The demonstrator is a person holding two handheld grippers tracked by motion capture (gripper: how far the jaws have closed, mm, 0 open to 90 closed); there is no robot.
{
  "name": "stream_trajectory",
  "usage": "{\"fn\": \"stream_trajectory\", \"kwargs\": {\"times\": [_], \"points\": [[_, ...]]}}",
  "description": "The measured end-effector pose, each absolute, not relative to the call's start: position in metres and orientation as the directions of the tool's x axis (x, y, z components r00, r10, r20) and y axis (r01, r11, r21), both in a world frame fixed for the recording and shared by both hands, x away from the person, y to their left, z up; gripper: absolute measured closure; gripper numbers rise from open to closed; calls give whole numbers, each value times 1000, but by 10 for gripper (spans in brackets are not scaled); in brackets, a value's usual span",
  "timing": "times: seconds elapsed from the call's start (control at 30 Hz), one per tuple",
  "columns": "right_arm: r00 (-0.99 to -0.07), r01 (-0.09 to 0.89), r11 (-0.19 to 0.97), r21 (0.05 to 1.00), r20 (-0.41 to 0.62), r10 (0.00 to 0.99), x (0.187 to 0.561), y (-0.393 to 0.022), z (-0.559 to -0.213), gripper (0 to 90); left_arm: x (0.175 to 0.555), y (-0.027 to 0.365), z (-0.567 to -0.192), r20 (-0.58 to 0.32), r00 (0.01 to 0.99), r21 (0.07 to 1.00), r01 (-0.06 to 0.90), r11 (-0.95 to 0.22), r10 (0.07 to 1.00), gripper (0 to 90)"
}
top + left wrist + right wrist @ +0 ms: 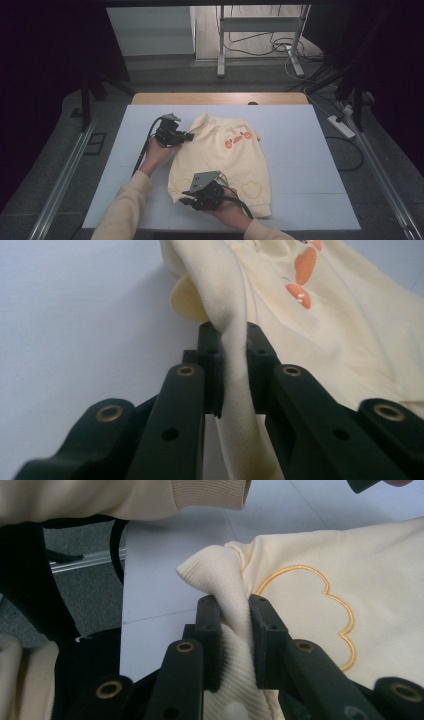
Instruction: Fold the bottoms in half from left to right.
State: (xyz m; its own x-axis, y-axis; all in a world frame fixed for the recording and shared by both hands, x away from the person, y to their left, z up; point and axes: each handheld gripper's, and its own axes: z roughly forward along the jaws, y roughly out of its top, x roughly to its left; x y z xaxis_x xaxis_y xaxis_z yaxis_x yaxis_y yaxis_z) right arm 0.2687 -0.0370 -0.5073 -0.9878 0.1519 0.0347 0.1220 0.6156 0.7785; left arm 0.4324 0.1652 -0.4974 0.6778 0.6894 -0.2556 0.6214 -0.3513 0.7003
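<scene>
Right gripper clamps our baby trousers' ribbed cuff, 6 o'clock | left gripper pinches waistband, 10 o'clock | risk: thin pinches slip, we drop fabric

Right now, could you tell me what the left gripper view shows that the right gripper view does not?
Left gripper view alone: the orange carrot prints near the waistband fold pinched by the left gripper. Right gripper view alone: the ribbed cuff clamped by the right gripper, an embroidered yellow outline, and a sleeve. Both: the cream trousers on the pale table.
</scene>
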Motion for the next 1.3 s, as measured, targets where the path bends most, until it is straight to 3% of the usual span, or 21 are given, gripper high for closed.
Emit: {"fn": "stream_trajectory", "kwargs": {"times": [0.73, 1.0, 1.3], "points": [[-988, 130, 581, 804, 54, 147, 267, -38, -499, 764, 430, 171, -489, -283, 672, 712, 625, -319, 685, 810], [-990, 102, 532, 841, 35, 134, 264, -34, -486, 764, 425, 185, -470, -293, 670, 750, 604, -271, 682, 810], [-990, 115, 544, 831, 50, 133, 266, -34, -492, 764, 427, 181, -476, -284, 670, 733, 613, -296, 686, 810]]}}
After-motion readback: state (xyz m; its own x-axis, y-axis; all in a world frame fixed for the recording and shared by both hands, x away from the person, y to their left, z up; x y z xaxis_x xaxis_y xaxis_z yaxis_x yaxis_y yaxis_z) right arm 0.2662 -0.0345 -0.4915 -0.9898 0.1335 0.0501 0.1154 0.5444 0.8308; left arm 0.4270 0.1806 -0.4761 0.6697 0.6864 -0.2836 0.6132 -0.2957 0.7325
